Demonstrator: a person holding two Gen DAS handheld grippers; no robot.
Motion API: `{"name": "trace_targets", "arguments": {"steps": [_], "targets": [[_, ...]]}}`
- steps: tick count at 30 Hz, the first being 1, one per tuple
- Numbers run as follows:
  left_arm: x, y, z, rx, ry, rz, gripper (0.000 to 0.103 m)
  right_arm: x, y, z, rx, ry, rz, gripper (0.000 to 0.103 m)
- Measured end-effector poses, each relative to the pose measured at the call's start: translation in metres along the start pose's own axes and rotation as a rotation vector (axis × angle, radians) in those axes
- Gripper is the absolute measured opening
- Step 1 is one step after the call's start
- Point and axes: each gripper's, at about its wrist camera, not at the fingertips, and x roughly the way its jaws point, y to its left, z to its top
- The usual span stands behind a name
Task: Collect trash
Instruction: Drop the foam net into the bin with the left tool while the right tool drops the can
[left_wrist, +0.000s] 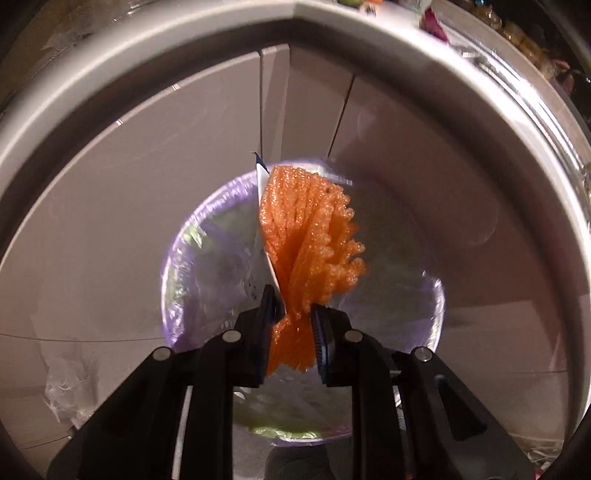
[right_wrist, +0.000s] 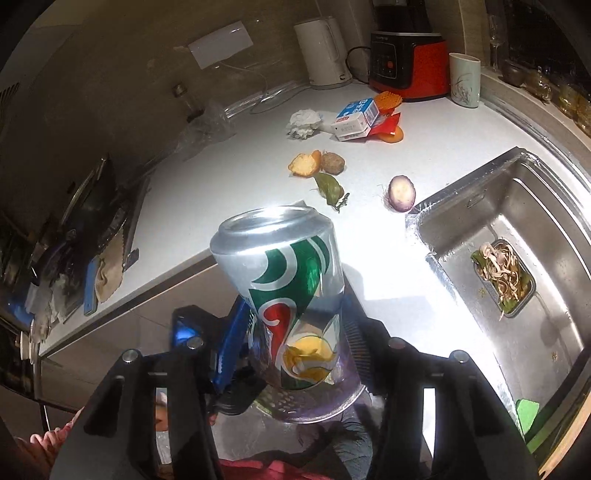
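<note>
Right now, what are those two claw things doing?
Left gripper: shut on an orange foam net.
Right gripper: shut on a soda can.

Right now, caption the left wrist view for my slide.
Left tongs hold orange foam fruit net above purple-lined bin.

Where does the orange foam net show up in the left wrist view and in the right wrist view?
Left wrist view: the orange foam net sits mid-frame, pinched in the left claw above the purple-lined bin.
Right wrist view: not in it; a second orange net piece lies behind the milk carton.
Shared landmark: the white countertop, a sliver at the top edge in the left view.
</note>
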Motion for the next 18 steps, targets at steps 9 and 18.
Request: {"name": "trace_targets", "arguments": {"steps": [9,18], "targets": [[0.053,-0.001,-0.013,0.002,0.104,-0.033,0.021,0.021,0.012,-0.008,-0.005,0.046,0.005,0.052],[0.035,0.013,-0.016,-0.040,0.098,-0.034,0.069,0.033,0.015,-0.006,-0.018,0.069,0.013,0.052]]}}
